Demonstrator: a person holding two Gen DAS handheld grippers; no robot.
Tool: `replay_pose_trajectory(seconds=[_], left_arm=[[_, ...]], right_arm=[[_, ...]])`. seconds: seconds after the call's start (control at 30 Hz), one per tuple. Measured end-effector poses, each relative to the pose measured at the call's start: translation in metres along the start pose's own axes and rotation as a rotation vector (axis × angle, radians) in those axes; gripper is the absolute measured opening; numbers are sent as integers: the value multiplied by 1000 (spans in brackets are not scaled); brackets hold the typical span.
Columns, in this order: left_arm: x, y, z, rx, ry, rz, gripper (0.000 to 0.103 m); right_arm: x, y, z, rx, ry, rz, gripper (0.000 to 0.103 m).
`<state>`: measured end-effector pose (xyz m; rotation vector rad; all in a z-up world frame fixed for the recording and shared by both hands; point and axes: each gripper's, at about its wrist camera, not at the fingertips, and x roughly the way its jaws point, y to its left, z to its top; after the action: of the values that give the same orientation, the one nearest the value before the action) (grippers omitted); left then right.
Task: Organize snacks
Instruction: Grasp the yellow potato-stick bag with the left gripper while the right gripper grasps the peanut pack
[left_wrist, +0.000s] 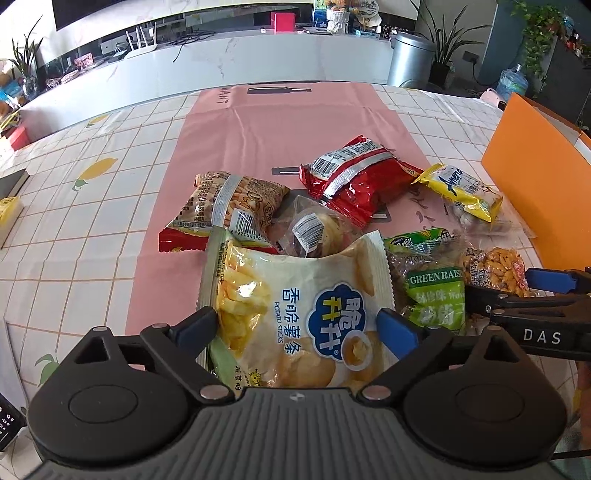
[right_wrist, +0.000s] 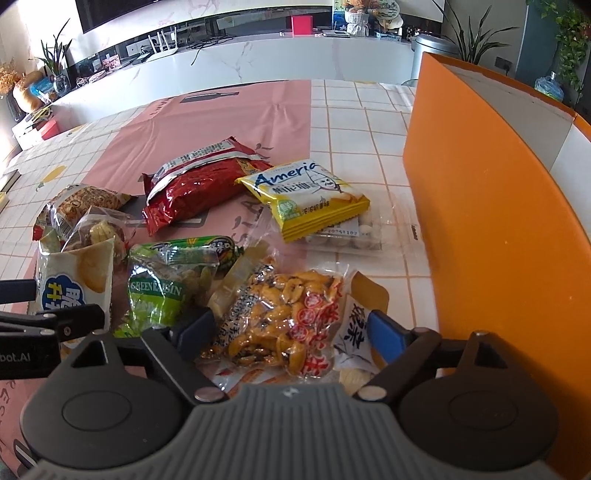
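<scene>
A pile of snack packs lies on the pink mat (left_wrist: 280, 122). My left gripper (left_wrist: 295, 328) stands wide open astride a white and yellow potato sticks bag (left_wrist: 295, 295), a blue pad at each side edge of the bag. My right gripper (right_wrist: 291, 330) is open around a clear bag of orange peanuts (right_wrist: 284, 317), whose white end lies by the right pad. Between the two bags sits a green raisin bag (right_wrist: 159, 291). Farther off lie a red bag (right_wrist: 199, 184), a yellow bag (right_wrist: 306, 195) and a brown stick-snack bag (left_wrist: 229, 203).
A tall orange box (right_wrist: 498, 221) stands close on the right of the pile. A clear pack of white candies (right_wrist: 351, 236) lies under the yellow bag. The checked tablecloth (left_wrist: 92, 221) spreads to the left, with a yellow pack (left_wrist: 9, 214) at its edge.
</scene>
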<state>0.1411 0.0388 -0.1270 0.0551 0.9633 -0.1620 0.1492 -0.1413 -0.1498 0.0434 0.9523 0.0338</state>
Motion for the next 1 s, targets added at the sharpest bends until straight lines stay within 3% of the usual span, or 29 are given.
replay_pose_trajectory(seconds=[0.13,0.3,0.47,0.87,1.0], left_arm=[[-3,-1,-1,5,-12,23,103],[-12,2,0,19,-26,110,103],[-2,23,3,-91,28,62,103],[10,39,2,-181,3,-17,103],[6,34,2,-150,-2,-2,90]], right_arm=[[-3,3,-2,-21,-14,-1,78],[-3,2,-2,-12,-15,5,79],[-1,-1,-1,9,-11,13,82],[-1,-1,-3,10,-16,17,82],[-5,3,-4,-22,-28,20,74]])
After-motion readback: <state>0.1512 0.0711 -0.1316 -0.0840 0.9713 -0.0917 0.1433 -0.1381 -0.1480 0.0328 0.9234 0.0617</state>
